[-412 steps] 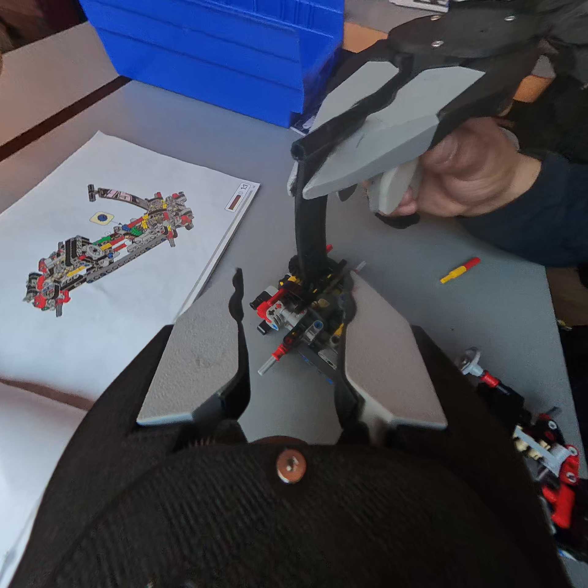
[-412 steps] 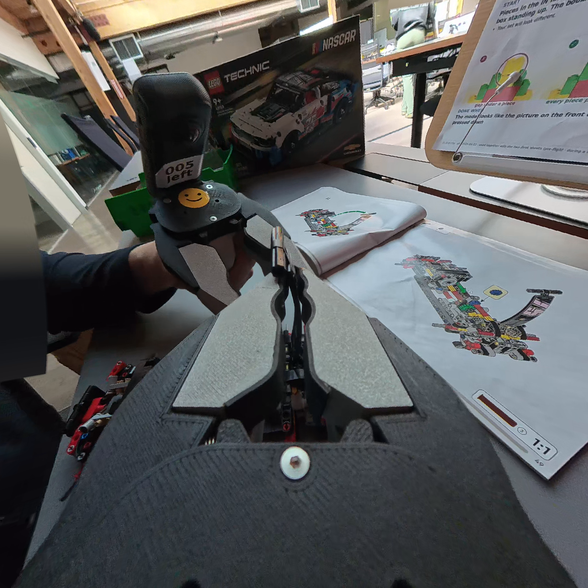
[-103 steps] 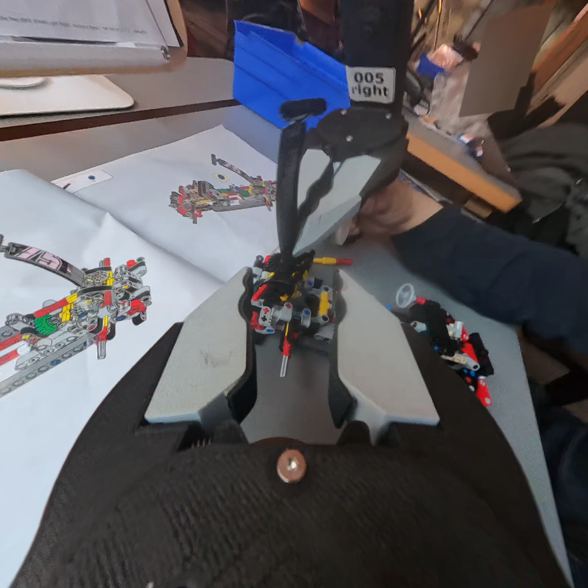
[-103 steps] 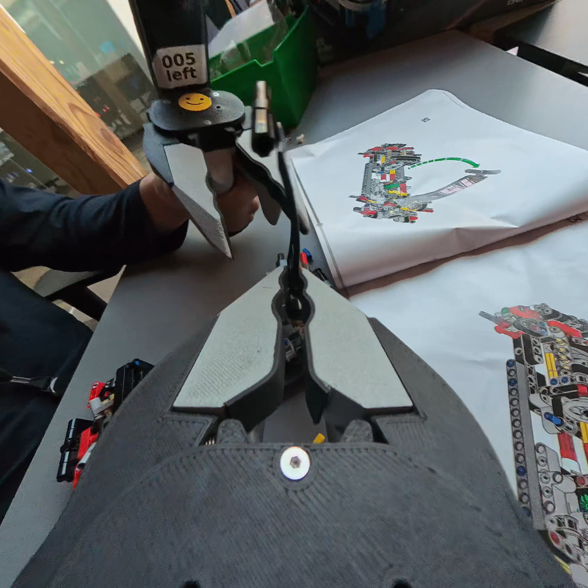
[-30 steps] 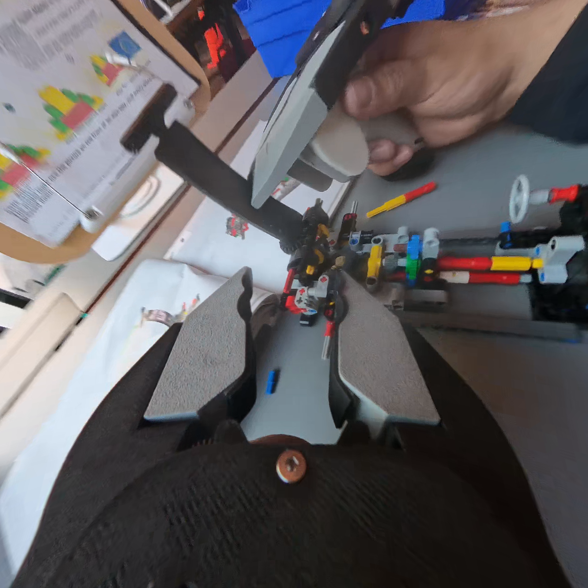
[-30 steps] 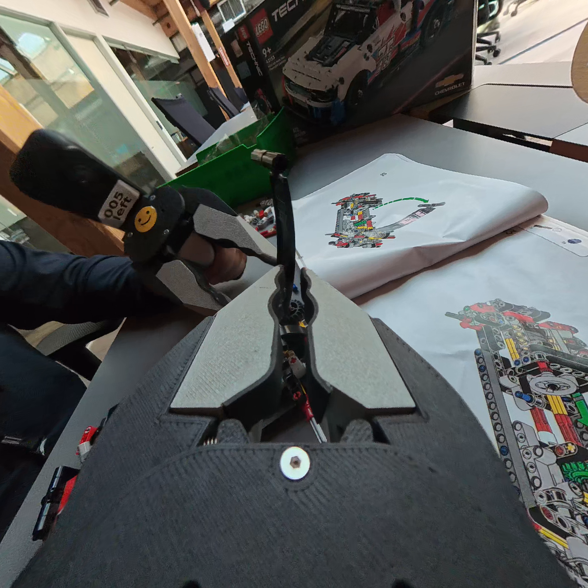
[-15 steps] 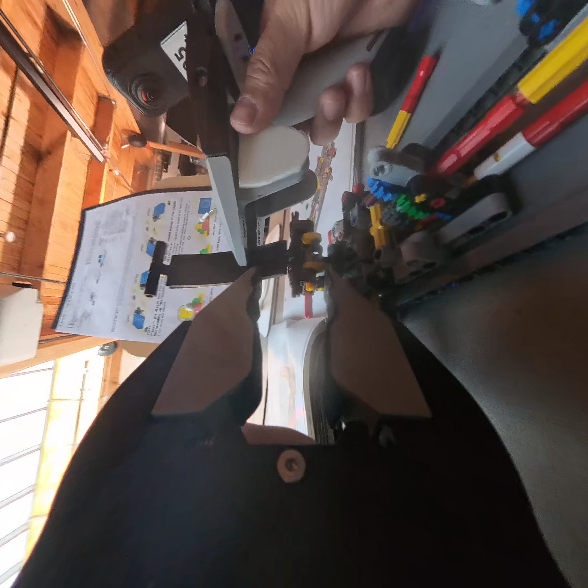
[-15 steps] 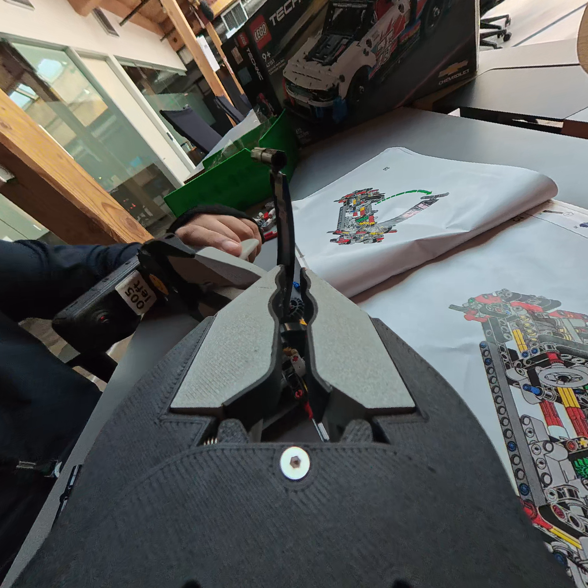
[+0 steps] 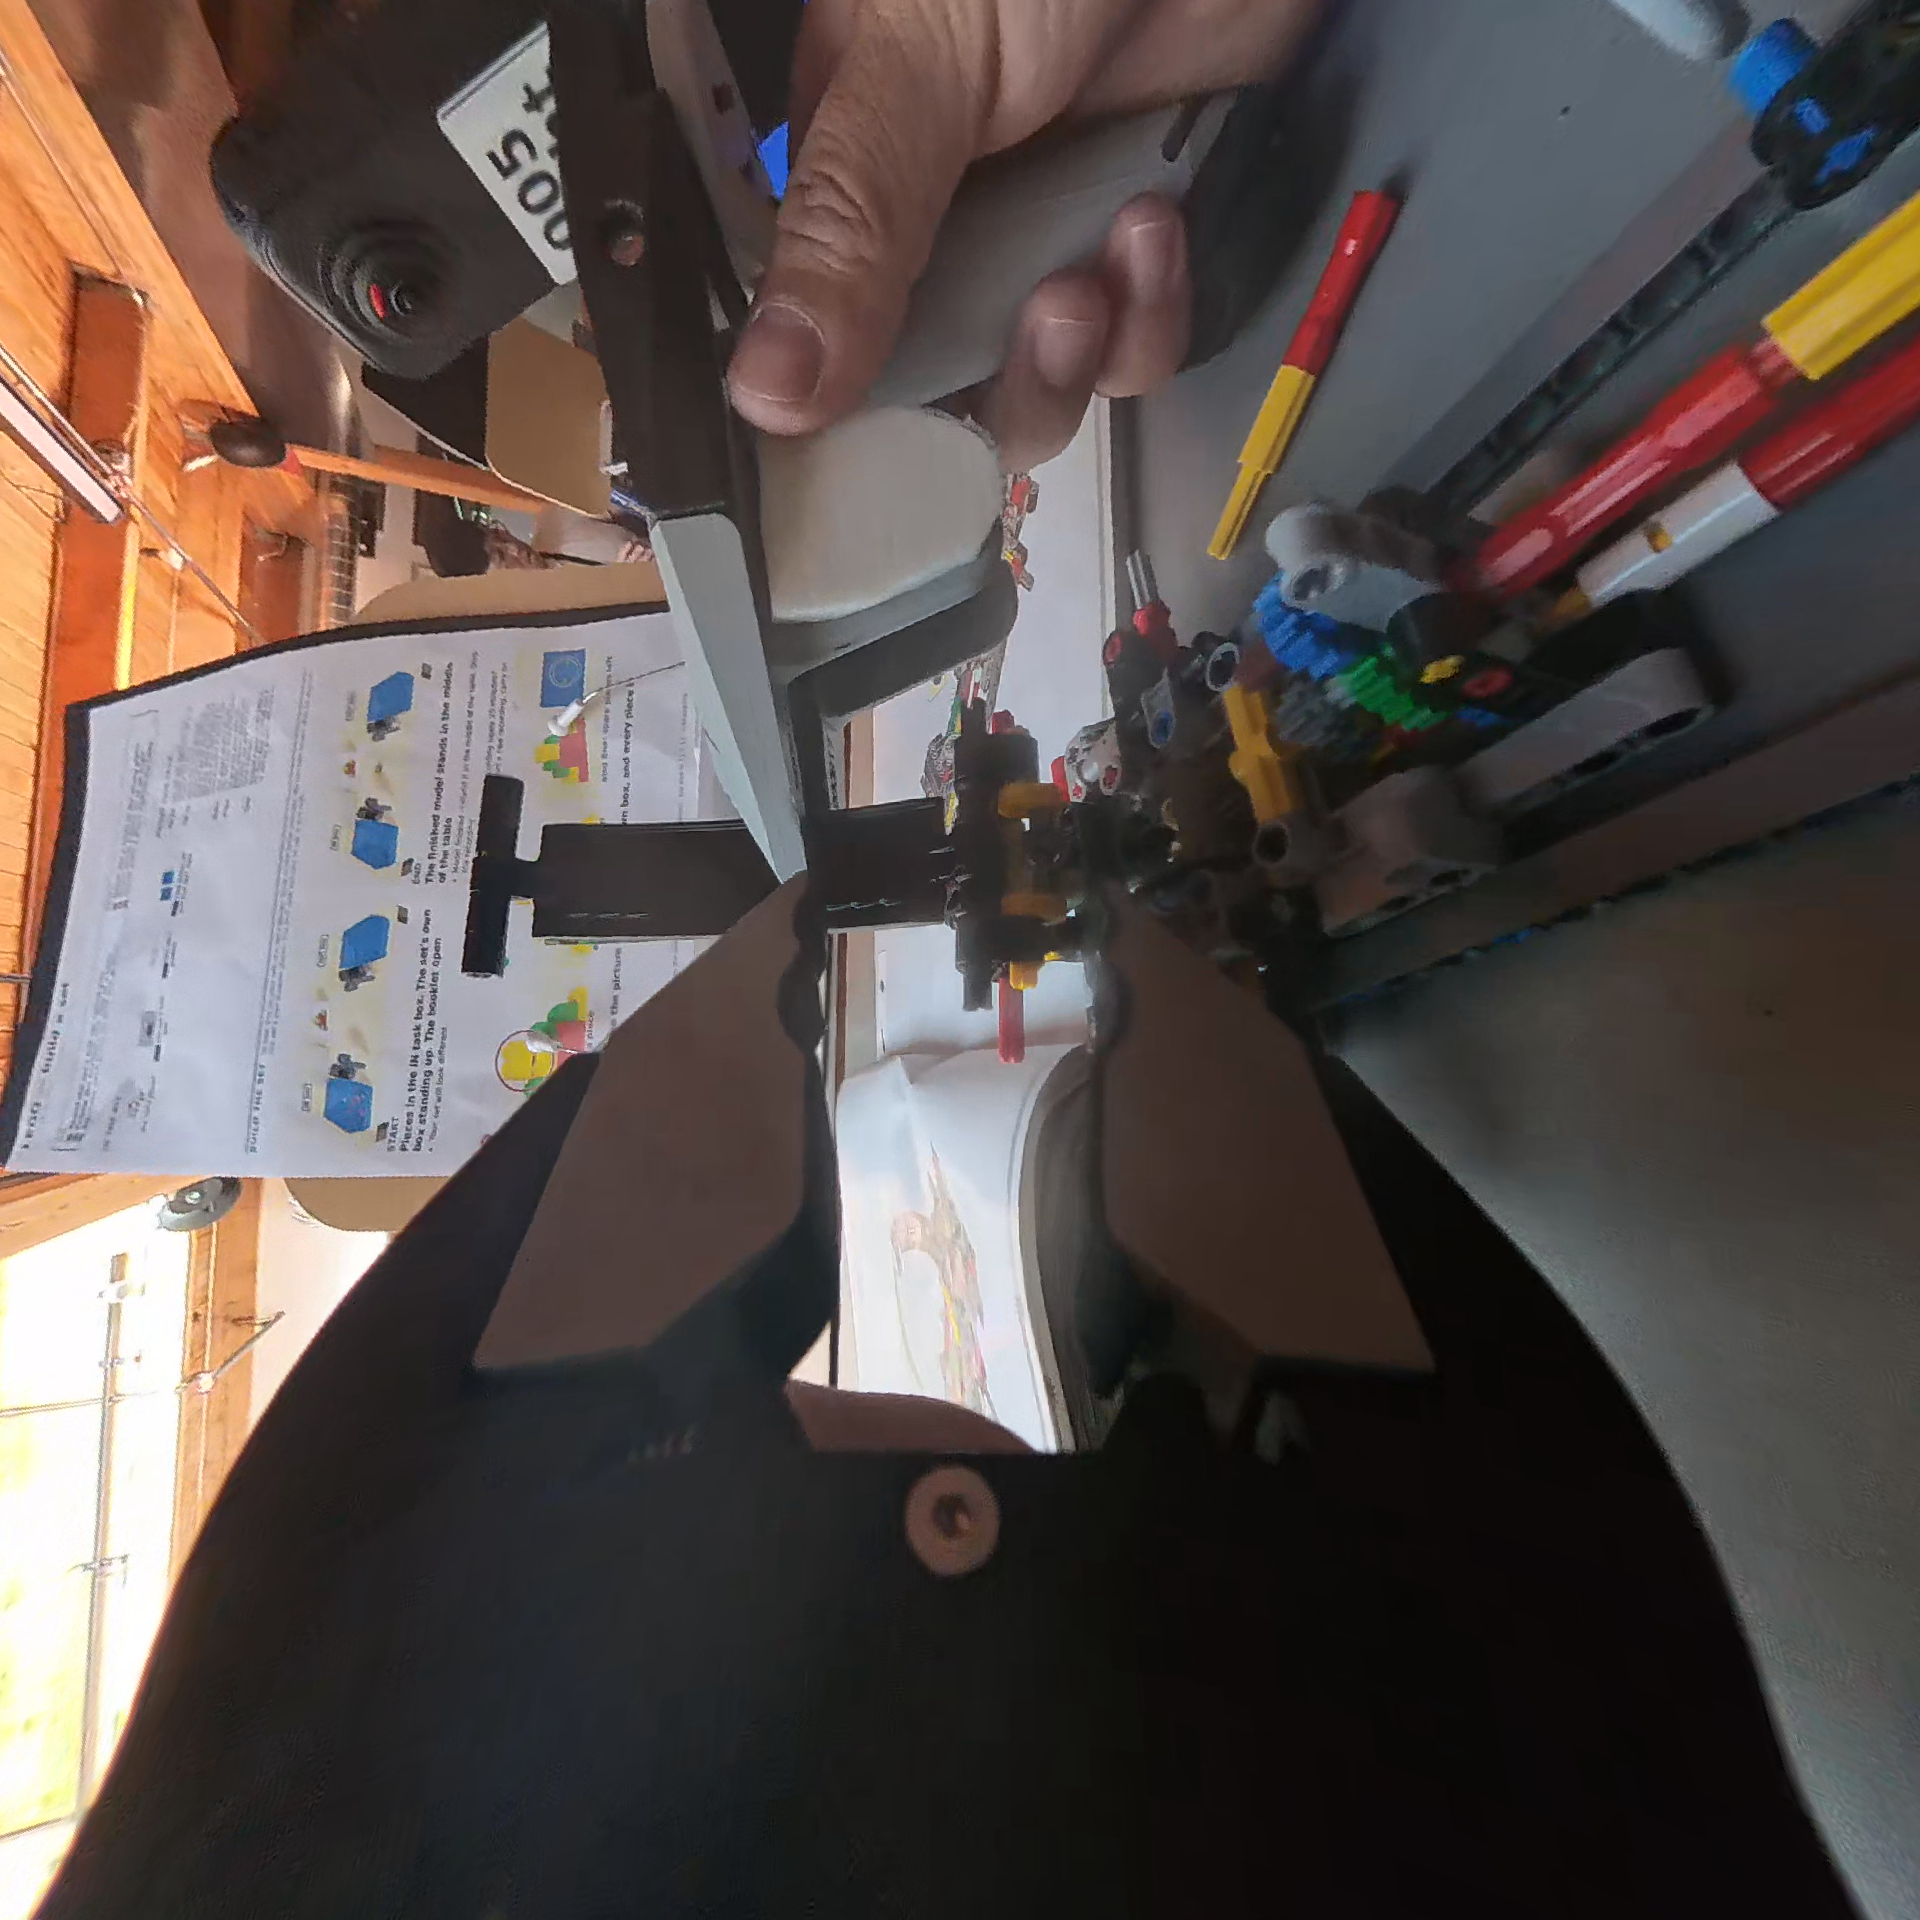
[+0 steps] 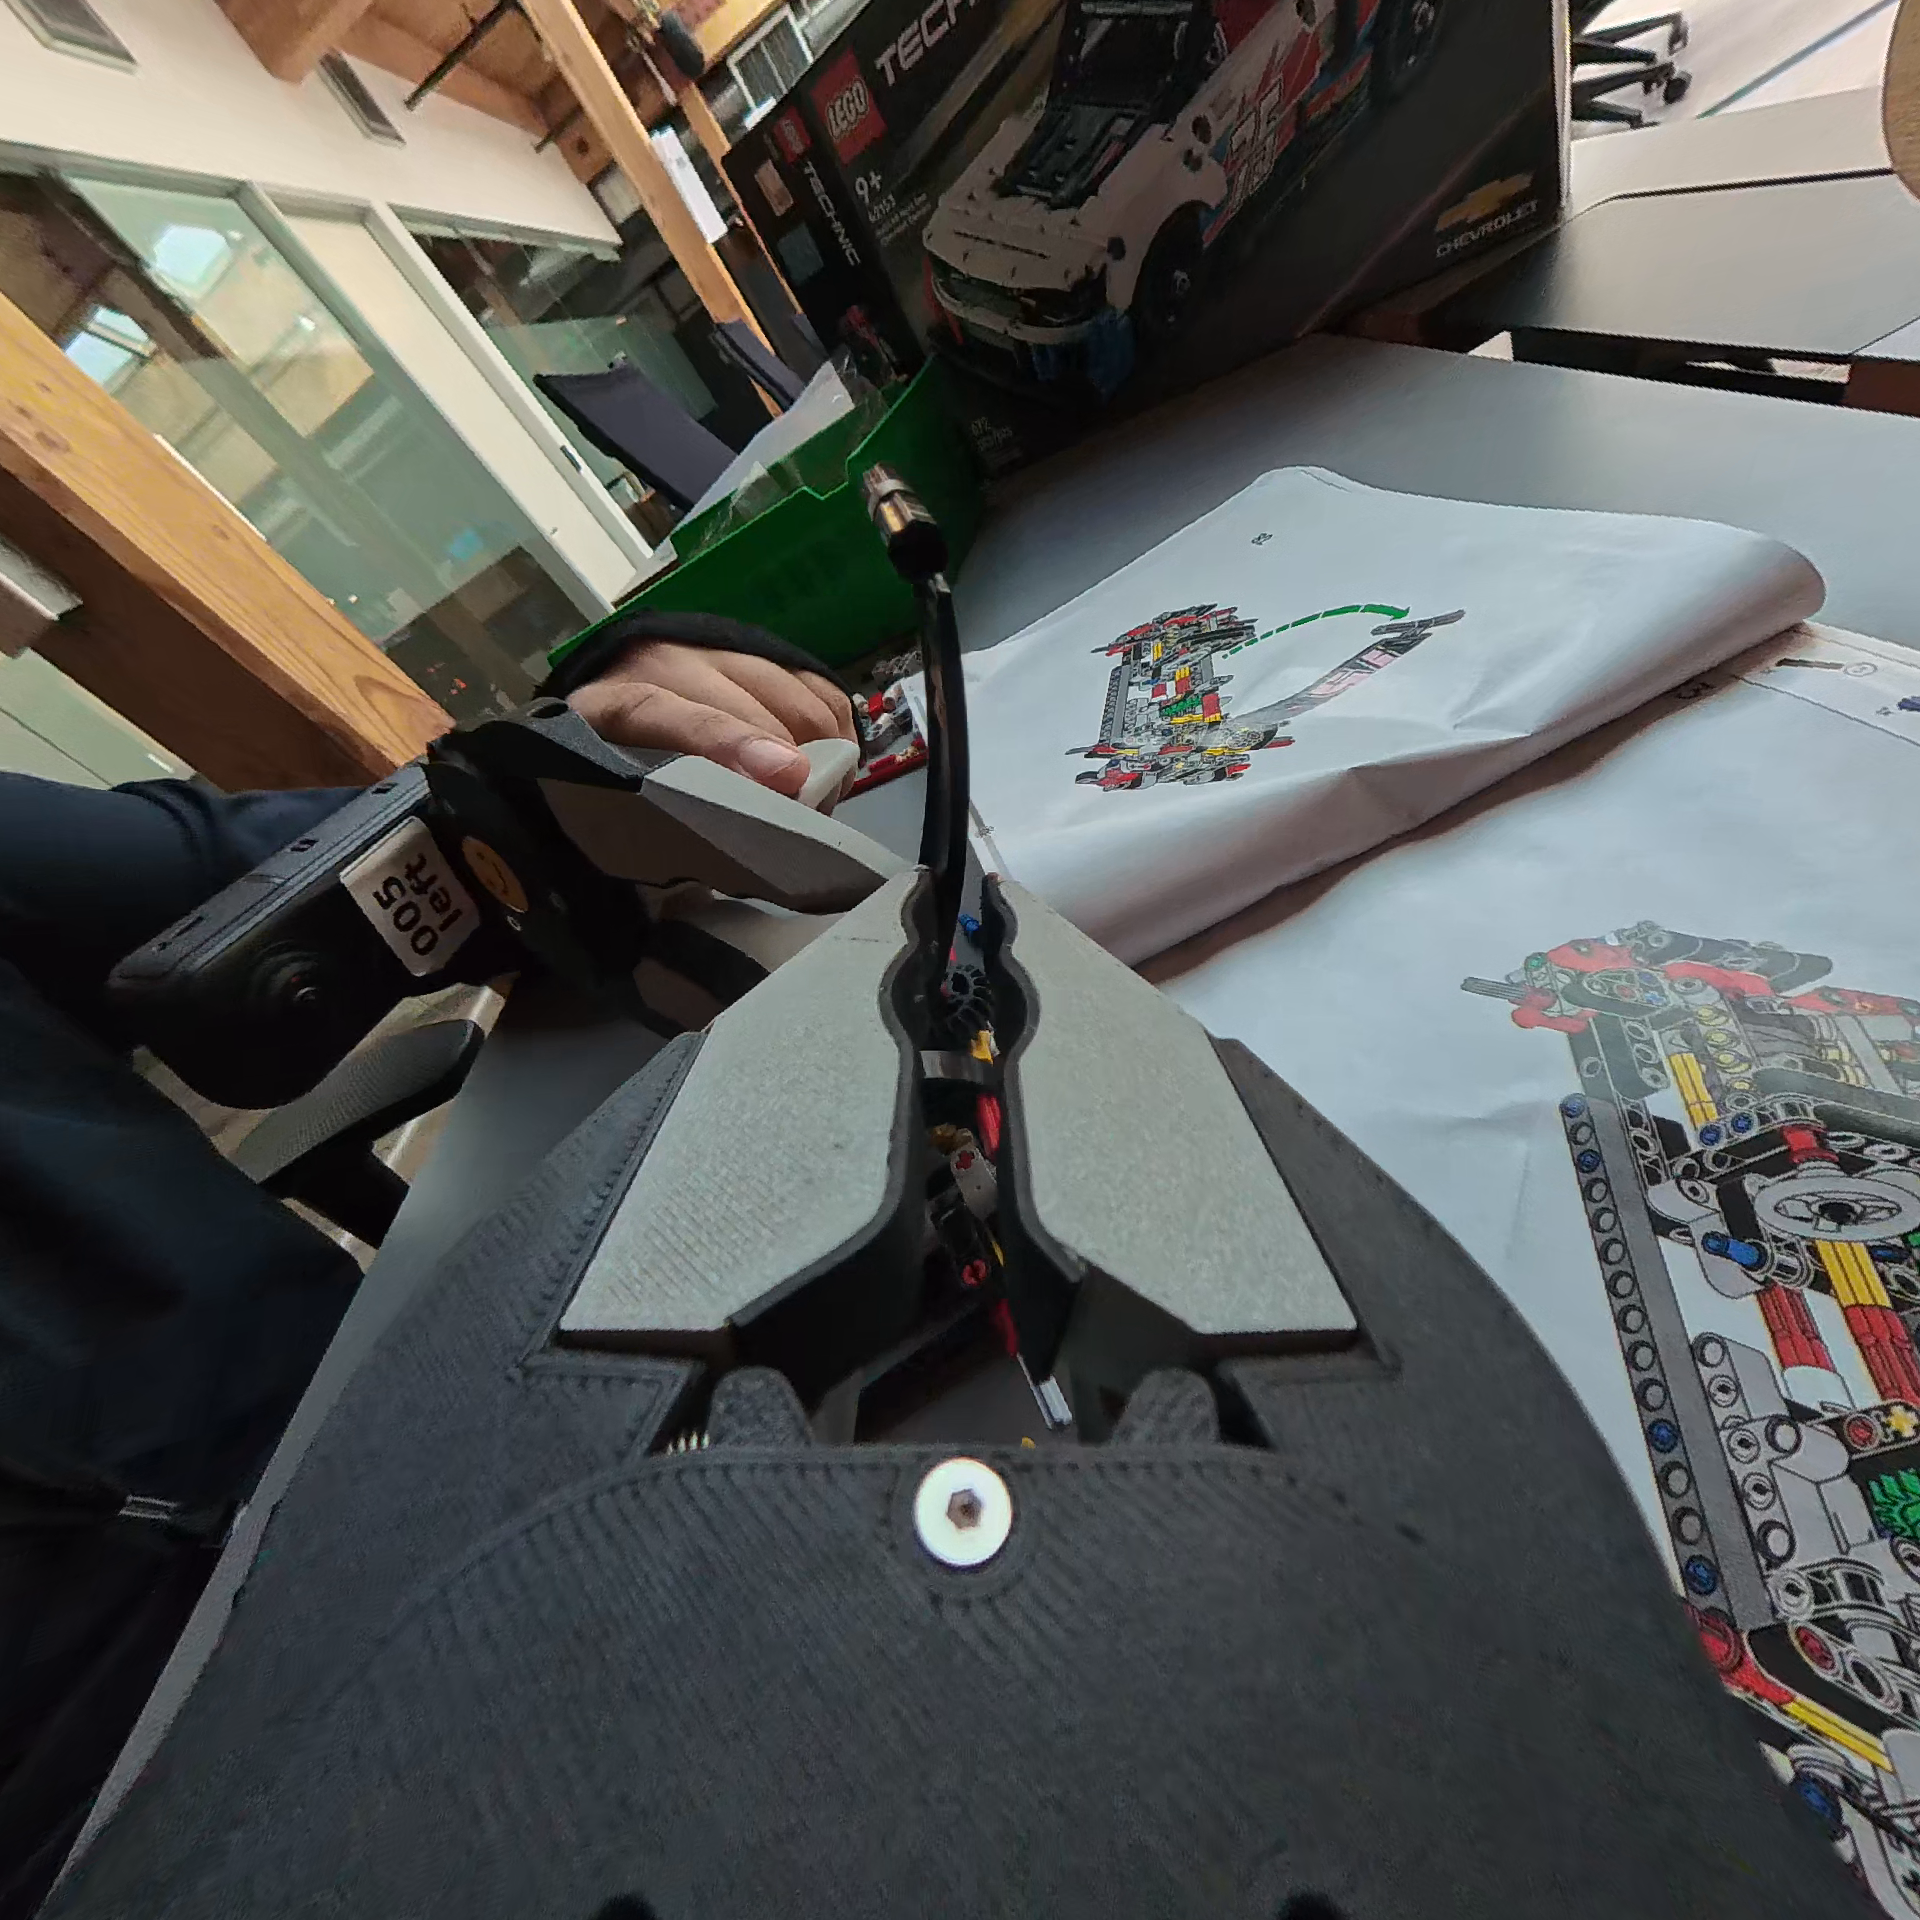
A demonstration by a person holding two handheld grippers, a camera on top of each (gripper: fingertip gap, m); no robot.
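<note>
My right gripper [image 10: 951, 894] is shut on a small toy-brick assembly; its black curved panel [image 10: 948, 727] rises out from between the fingertips. In the left wrist view the right gripper [image 9: 802, 831] clamps that panel [image 9: 623, 883] from above. My left gripper [image 9: 951, 935] lies rolled on its side and is open. Its fingertips stand either side of the assembly's black-and-yellow end [image 9: 1023, 831], with white paper showing in the gap. One of its fingers [image 10: 727, 821] reaches up to the right gripper's tip. The assembly's far end lies against a long brick chassis [image 9: 1558, 665] on the grey table [image 9: 1610, 1247].
A loose red-and-yellow pin [image 9: 1299, 364] lies on the table. An open instruction booklet [image 10: 1351, 707] lies to the right. A printed sheet on a stand [image 9: 312, 883], a green bin [image 10: 790, 561] and a toy car box [image 10: 1143, 156] stand behind.
My left gripper has rolled onto its side at the assembly; its jaws narrowed, then widened again. My right gripper has kept its grip on the black panel and barely moved.
</note>
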